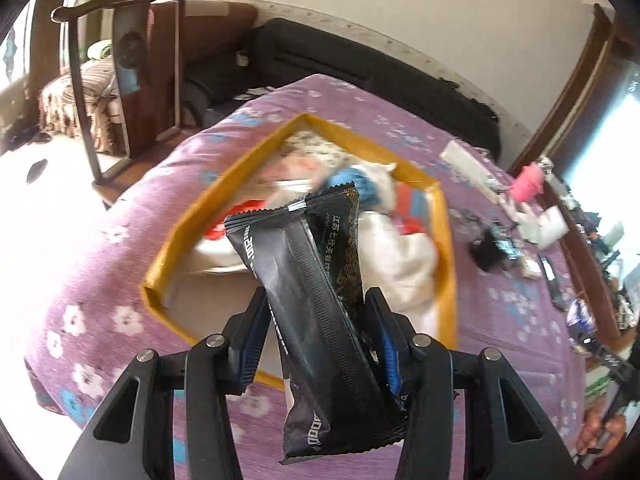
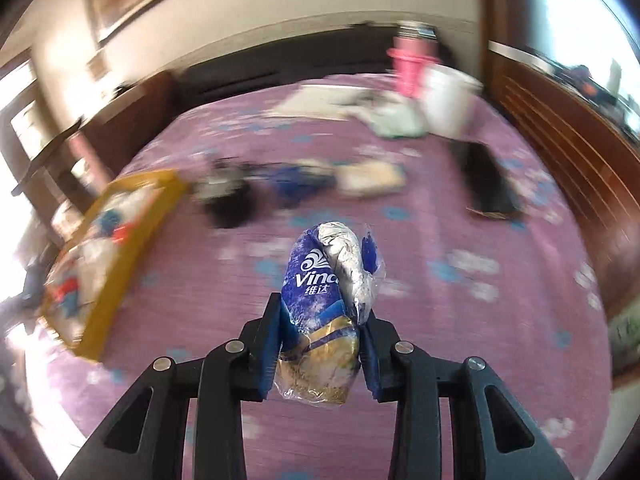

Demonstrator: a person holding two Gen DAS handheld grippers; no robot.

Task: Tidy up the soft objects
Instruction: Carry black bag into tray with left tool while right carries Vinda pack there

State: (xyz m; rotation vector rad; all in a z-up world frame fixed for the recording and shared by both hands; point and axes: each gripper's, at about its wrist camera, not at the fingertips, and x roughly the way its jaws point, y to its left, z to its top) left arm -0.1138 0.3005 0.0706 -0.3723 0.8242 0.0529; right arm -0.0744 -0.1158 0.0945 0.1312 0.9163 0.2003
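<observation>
Packets in both claws above the bed

Claws each pinch a soft packet over a bed covered with a purple flowered blanket (image 1: pixel 132 208). The left claw (image 1: pixel 316 320) is closed on a long black snack packet (image 1: pixel 316 312), which sticks forward and upward between the blue pads, its crimped far end reaching over the yellow box (image 1: pixel 176 236). The box lies open on the blanket and already holds a heap of white, red and blue soft things (image 1: pixel 384 240). Beyond the box, toward the window side of the bed, a pink object (image 1: pixel 528 182) and some small white and black items lie scattered.

The right claw (image 2: pixel 320 340) is pressed onto a blue tissue pack (image 2: pixel 320 292), lifted clear of the blanket. From this view the yellow box (image 2: pixel 116 264) sits far to the left of the pack, blurred. A white tub (image 2: pixel 448 100) and a dark flat thing (image 2: pixel 488 184) lie farther up the bed.
</observation>
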